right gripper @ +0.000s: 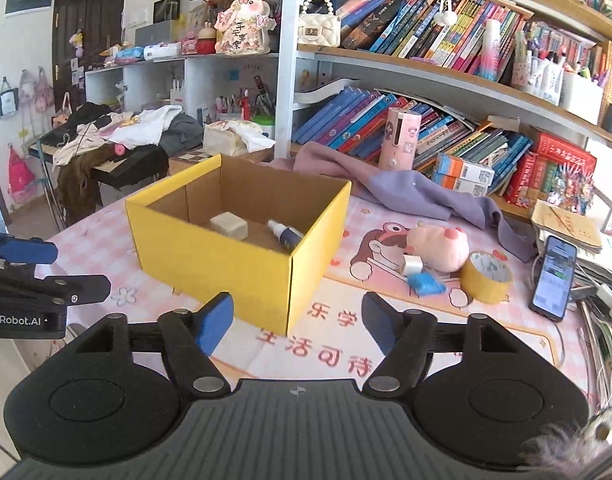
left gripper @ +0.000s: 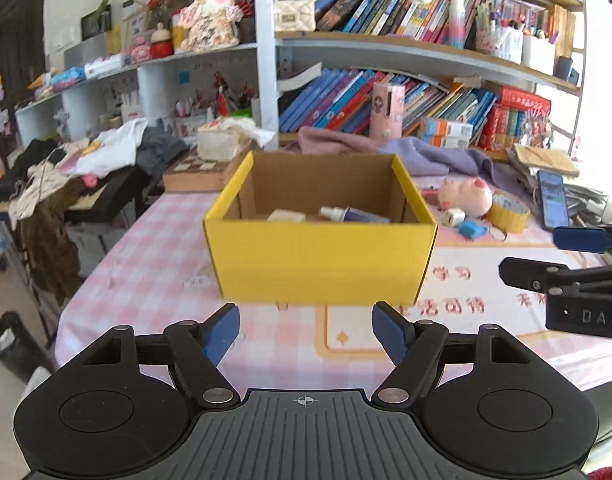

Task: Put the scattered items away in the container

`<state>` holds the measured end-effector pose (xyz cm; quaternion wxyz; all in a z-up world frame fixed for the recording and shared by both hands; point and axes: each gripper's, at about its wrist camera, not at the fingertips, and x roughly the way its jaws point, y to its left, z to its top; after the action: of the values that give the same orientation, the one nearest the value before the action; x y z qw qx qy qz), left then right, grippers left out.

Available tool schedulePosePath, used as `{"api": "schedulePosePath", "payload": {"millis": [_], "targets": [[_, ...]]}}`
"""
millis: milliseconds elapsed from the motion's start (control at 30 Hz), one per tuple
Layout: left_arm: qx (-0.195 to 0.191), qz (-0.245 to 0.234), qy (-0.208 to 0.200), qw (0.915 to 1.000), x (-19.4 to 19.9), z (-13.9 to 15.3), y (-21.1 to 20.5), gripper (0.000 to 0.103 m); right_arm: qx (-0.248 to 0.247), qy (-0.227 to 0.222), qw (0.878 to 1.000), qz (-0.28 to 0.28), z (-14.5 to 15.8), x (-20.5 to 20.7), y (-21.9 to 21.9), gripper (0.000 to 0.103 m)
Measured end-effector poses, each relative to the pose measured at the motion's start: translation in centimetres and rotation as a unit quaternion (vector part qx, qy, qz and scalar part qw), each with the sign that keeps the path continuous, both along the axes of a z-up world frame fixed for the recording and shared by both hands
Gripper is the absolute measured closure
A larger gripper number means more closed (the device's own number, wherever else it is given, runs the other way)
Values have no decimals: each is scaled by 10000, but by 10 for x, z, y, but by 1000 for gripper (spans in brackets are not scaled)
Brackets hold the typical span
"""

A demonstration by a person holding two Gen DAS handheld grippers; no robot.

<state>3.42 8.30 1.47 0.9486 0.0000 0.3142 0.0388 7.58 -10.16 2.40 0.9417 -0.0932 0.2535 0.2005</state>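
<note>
A yellow cardboard box stands on the pink checked table. Inside lie a cream block and a small spray bottle. To its right lie a pink plush pig, a white charger plug, a blue packet and a yellow tape roll. My left gripper is open and empty just before the box front. My right gripper is open and empty near the box's right front corner. Each gripper shows at the other view's edge.
A phone lies at the table's right with cables and papers. A purple cloth lies behind the items. Bookshelves stand at the back. A keyboard stand with clothes is at left.
</note>
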Motion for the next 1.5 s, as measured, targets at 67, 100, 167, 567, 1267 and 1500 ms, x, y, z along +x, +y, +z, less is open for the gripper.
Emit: {"api": "schedulePosePath", "payload": {"millis": [67,100,167,567,1267,1500], "targets": [[4,68,30,10000,-7,-5,-3,28,-60,-42,9999,-75,-7,-10,0,29],[8,79,51,10000,-11,-8,-5,28,-60,-7,9999,-96,-10,-13,0,28],[49,63,106,9999,-17,-13,-8,28,-43,101,9999,-88,-16,-20,0,27],[88,-268,371,9989,-23,-26,-29,8,-293,424,9986,-102,-31,-39,-9,18],[182,-1003,706,9923,1,-40,-78,6,-487,663,9920,-961,-42,-25,-57,16],[221,-1016,793,9914,13,-41,-88,6,-422,776,9911,-994,-43,-8,-68,16]]}}
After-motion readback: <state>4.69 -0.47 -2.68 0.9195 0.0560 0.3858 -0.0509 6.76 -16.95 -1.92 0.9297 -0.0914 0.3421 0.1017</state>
